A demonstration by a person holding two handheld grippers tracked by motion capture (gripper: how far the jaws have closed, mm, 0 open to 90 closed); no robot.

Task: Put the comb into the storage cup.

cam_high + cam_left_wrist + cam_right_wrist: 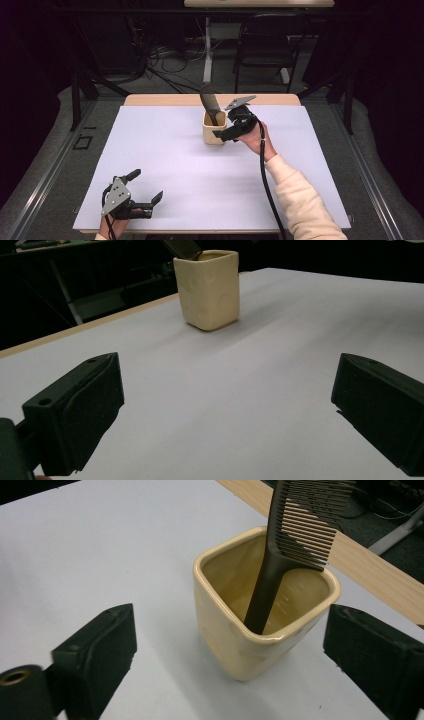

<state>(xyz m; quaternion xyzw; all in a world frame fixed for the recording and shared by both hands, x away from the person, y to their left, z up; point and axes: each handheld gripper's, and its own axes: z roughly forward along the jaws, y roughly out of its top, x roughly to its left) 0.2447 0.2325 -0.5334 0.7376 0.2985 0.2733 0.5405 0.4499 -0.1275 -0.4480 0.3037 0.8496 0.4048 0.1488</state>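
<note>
comb (280, 555): dark, standing handle-down, leaning in cream cup (235, 630) | right tool (231, 127): gaping wide beside cup, apparently touching nothing | left tool (145, 192): sitting open, empty, near-left on desk (165, 150)

You have nothing to read here: no lettering, label, brand mark or number shows on the cream cup (240, 645), on the dark comb (290, 540) standing in it, or on the white table top (165, 165).
</note>
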